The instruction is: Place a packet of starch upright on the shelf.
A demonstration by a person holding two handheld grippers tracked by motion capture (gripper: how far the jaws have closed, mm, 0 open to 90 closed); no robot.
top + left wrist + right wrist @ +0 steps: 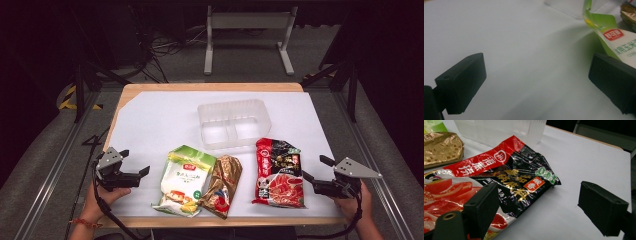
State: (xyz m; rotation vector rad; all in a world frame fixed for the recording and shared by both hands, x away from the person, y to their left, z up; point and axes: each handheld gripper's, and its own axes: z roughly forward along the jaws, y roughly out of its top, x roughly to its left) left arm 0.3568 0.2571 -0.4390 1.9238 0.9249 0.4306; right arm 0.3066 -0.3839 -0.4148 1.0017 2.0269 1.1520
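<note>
From the high view, a wooden counter (131, 92) under a white sheet (160, 120) is standing on grey floor in a dark room, bearing a clear two-compartment plastic tray (233, 123), a green-and-white pouch (184, 180), a crumpled gold foil pouch (222, 185) touching it, and a red-and-black sauce packet (278, 172). The left hand-held gripper (136, 164) is hovering left of the green pouch; the right hand-held gripper (314, 168) is sitting just beside the sauce packet.

In the left gripper view, the jaws are standing open and empty, the green-and-white pouch (621, 43) lying just beyond the right jaw.

In the right gripper view, the jaws are gaping empty, the red-and-black sauce packet (499, 182) lying behind the left jaw.
</note>
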